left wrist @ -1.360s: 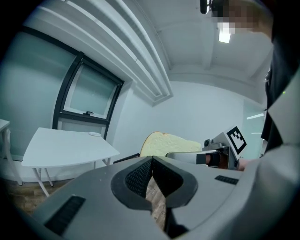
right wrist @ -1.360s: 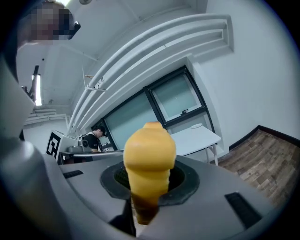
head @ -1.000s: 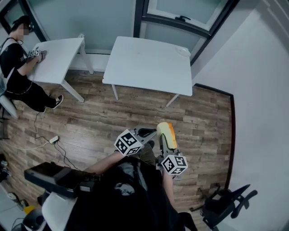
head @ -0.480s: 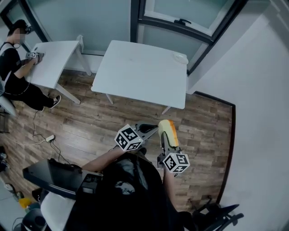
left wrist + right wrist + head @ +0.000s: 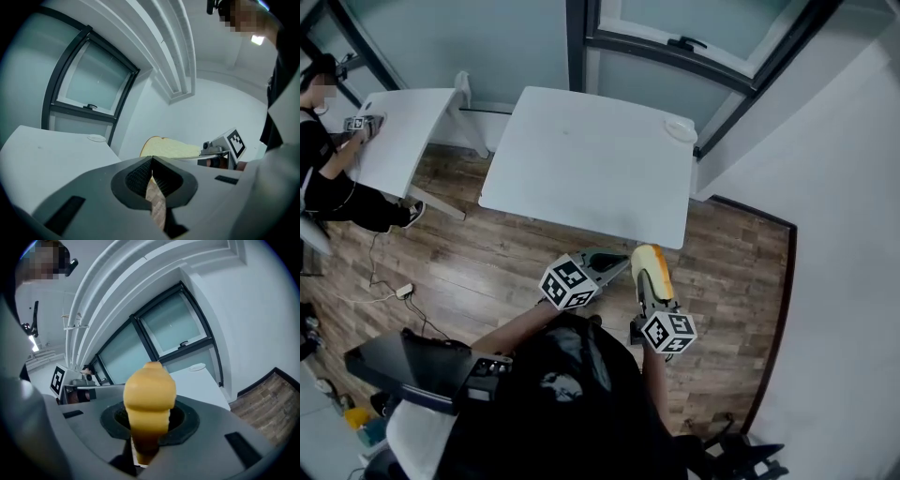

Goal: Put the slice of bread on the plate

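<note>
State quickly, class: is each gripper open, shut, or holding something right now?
Left gripper: shut, nothing between its jaws.
Right gripper: shut on the slice of bread.

Slice of bread (image 5: 149, 401) with a golden-yellow crust, browner at the bottom; seen from the left gripper view, its flat face is pale cream. The right claw (image 5: 149, 416) and left claw (image 5: 151, 161) are grey with black ridged pads (image 5: 138, 176), and each bears a cube (image 5: 567, 284) of black-and-white square markers. White table (image 5: 581, 169), white plate (image 5: 680, 129). The floor (image 5: 487, 253) is brown wood-grain planks. Dark window frames (image 5: 675, 52), white wall (image 5: 825, 187).
</note>
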`<state>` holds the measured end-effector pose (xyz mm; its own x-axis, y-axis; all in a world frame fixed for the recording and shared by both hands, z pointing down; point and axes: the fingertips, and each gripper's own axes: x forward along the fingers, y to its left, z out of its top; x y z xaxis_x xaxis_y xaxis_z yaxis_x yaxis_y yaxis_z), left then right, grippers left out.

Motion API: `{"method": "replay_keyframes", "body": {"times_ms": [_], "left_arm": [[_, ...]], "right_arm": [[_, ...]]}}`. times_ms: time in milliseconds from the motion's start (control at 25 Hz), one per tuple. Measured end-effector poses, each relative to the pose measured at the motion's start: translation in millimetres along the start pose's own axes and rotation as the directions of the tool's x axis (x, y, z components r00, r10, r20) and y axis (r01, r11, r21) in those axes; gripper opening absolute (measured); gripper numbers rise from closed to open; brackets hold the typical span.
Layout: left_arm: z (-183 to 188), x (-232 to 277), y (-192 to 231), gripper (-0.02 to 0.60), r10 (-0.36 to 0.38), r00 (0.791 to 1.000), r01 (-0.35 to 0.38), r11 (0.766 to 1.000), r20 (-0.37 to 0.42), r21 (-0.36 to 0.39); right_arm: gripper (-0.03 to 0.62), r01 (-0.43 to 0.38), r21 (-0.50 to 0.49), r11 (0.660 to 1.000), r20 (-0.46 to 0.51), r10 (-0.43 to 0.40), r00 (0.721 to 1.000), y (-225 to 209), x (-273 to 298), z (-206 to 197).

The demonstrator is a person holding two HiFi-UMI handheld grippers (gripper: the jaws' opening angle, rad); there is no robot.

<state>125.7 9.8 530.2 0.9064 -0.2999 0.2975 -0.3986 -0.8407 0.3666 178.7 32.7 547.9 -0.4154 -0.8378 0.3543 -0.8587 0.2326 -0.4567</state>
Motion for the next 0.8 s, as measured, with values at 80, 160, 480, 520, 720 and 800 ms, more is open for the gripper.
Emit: {"method": "replay_keyframes", "body": {"times_ms": [80, 160, 480, 520, 720, 800], "left_arm": [[19, 12, 28, 0.006, -0.007, 1.000, 0.007, 1.000, 0.012, 0.008], [38, 24, 54, 0.006, -0.021, 1.000, 0.021, 1.000, 0.020, 0.005], [66, 67, 146, 0.006, -0.054, 0.998, 0.052, 0.998, -0.043, -0.046], [69, 74, 155, 0.006, -0.047, 0.998, 0.045, 0.997, -0.044, -0.058], [76, 116, 192, 0.006, -0.011, 0.999, 0.006, 0.994, -0.040, -0.112], [78, 141, 210, 0.006, 0.016, 0.999, -0.022, 0.990, -0.040, -0.138]], "right_arm": [[0.097, 0.016, 0.003, 1.000, 0.006, -0.016, 1.000, -10, 26, 17], [0.098, 0.026, -0.005, 1.000, 0.005, -0.026, 1.000, -18, 50, 35], [0.097, 0.084, -0.042, 0.996, -0.010, -0.084, 0.996, -58, 130, 87], [0.097, 0.086, -0.042, 0.995, -0.020, -0.087, 0.996, -66, 138, 90], [0.097, 0.076, -0.101, 0.992, -0.078, -0.084, 0.993, -113, 180, 108], [0.097, 0.072, -0.132, 0.989, -0.092, -0.085, 0.992, -140, 199, 118]]}}
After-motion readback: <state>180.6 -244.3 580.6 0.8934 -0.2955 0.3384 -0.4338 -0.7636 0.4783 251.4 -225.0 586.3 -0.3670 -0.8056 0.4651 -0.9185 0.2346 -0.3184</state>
